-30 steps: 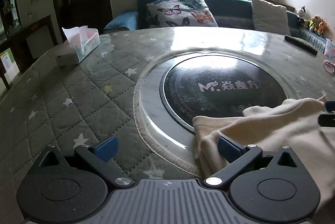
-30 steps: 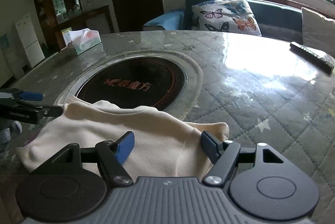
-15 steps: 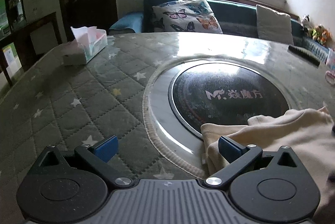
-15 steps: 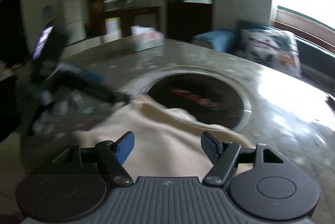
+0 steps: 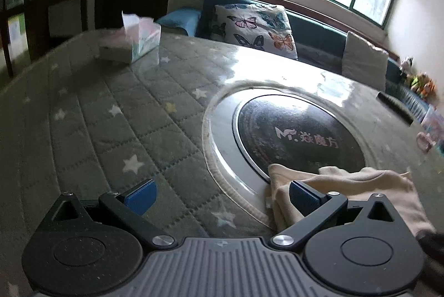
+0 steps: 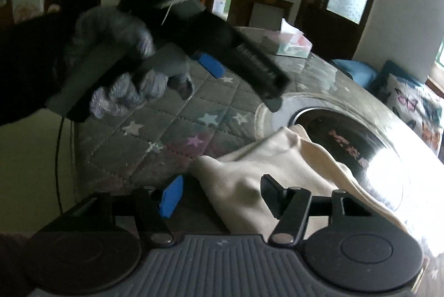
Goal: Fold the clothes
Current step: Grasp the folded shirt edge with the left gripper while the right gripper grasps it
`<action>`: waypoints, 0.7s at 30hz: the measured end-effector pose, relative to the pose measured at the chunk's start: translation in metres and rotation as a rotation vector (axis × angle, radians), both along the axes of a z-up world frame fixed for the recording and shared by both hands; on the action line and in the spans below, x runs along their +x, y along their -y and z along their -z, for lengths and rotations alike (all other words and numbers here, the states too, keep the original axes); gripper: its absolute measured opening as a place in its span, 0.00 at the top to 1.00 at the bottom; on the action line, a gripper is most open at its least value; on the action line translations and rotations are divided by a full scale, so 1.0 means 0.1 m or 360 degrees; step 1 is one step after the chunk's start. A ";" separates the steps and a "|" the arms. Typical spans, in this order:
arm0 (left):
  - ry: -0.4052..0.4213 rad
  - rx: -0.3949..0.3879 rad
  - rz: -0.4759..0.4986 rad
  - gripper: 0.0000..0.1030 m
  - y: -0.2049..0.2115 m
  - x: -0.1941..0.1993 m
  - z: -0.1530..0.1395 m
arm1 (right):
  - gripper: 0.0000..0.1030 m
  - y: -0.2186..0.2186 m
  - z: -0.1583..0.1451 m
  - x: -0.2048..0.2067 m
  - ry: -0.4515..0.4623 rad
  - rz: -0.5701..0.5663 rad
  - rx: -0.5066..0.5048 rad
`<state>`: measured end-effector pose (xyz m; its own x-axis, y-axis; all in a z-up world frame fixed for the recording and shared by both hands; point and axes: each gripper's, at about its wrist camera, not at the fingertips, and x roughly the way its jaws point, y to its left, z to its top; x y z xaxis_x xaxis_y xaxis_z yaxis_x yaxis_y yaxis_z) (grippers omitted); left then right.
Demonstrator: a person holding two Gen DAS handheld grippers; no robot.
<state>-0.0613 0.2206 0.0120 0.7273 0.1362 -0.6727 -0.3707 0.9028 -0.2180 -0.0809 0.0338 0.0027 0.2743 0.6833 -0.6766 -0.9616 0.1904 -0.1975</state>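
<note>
A cream garment [image 5: 360, 186] lies folded on the table, partly over the dark round hob [image 5: 299, 133]. It also shows in the right wrist view [image 6: 277, 175]. My left gripper [image 5: 222, 194] is open and empty, lifted above the quilted cover, its right finger over the garment's left edge. My right gripper [image 6: 222, 194] is open and empty just above the garment's near corner. The left gripper, held in a gloved hand, shows in the right wrist view [image 6: 238, 69], raised above the table.
A tissue box [image 5: 138, 41] stands at the table's far left. A dark remote [image 5: 394, 108] and small pink items [image 5: 427, 136] lie at the far right. A sofa with a butterfly pillow [image 5: 258, 27] is behind the table [image 5: 83, 113].
Both grippers have lifted off the garment and swung left. The right wrist view has turned far to the left and now faces the raised left gripper. The garment lies still.
</note>
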 end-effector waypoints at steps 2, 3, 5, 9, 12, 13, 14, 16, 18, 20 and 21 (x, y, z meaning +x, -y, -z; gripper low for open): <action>0.0005 -0.0074 0.0004 0.00 -0.02 -0.02 0.01 | 0.46 -0.05 0.03 -0.04 0.0048 -0.0015 -0.0024; 0.0006 -0.0113 0.0009 0.00 -0.02 -0.03 0.02 | 0.52 -0.07 0.04 -0.06 0.0070 -0.0020 -0.0035; -0.0001 -0.0171 0.0016 0.00 0.00 -0.02 0.04 | 0.63 -0.08 0.04 -0.05 0.0079 0.0009 -0.0035; -0.0015 -0.0278 0.0026 0.00 0.05 0.01 0.07 | 0.84 -0.03 -0.04 0.04 -0.0007 0.0081 0.0030; -0.0014 -0.0352 0.0024 0.01 0.08 0.04 0.08 | 0.85 0.06 -0.13 0.11 -0.0070 0.0126 0.0111; -0.0018 -0.0379 0.0021 0.01 0.09 0.05 0.09 | 0.86 0.09 -0.16 0.14 -0.0094 0.0139 0.0139; -0.0024 -0.0409 0.0018 0.01 0.10 0.07 0.09 | 0.86 0.13 -0.20 0.16 -0.0116 0.0154 0.0167; -0.0036 -0.0472 0.0009 0.01 0.11 0.11 0.11 | 0.86 0.20 -0.26 0.22 -0.0154 0.0187 0.0225; -0.0045 -0.0543 0.0002 0.02 0.11 0.14 0.13 | 0.86 0.28 -0.32 0.27 -0.0195 0.0218 0.0282; -0.0043 -0.0608 0.0008 0.07 0.13 0.17 0.13 | 0.86 0.34 -0.36 0.32 -0.0218 0.0240 0.0323; -0.0043 -0.0636 0.0012 0.09 0.13 0.18 0.14 | 0.86 0.37 -0.37 0.33 -0.0228 0.0248 0.0343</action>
<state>-0.0430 0.2072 -0.0019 0.7085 -0.1454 -0.6905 -0.3747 0.7516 -0.5428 -0.0477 -0.0033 0.0402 0.2992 0.7726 -0.5600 -0.9327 0.3606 -0.0010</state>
